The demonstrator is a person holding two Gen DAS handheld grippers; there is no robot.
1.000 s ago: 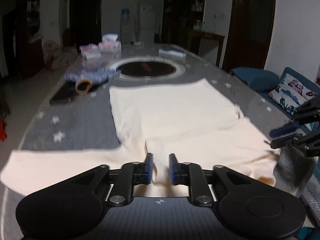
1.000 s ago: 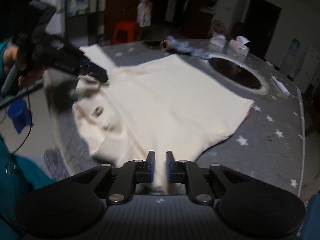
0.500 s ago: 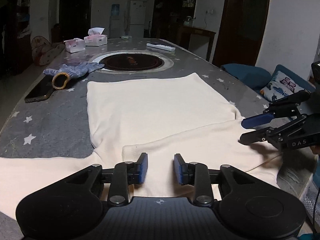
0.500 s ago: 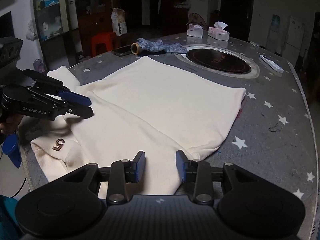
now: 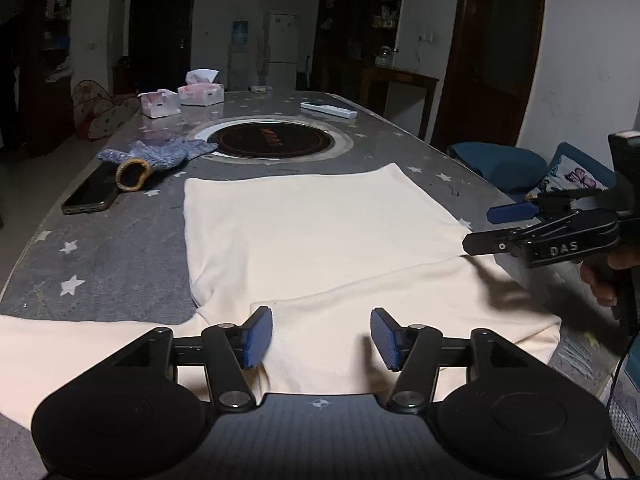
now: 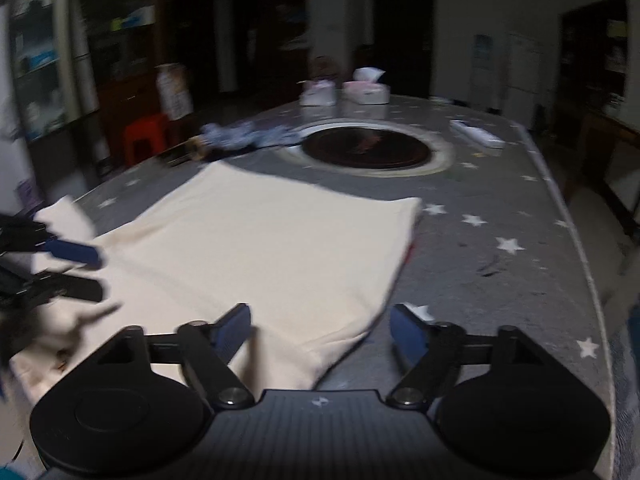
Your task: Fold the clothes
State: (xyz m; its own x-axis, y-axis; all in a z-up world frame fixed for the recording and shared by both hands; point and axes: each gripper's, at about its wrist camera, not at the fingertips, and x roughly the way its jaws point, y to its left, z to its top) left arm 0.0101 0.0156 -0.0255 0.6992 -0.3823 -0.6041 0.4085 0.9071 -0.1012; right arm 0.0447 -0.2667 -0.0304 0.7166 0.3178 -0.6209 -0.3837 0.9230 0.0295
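Cream knit garment [image 5: 320, 240] lies flat on the grey starred tabletop [image 5: 120, 248], one sleeve folded across its near end. From the left wrist view, the left tool [image 5: 322, 338] has just been opening and stands wide, pads clear of the cloth. From the blurred right wrist view, the right tool [image 6: 320, 330] has also just opened wide, seemingly gripping nothing, above the garment's near corner.
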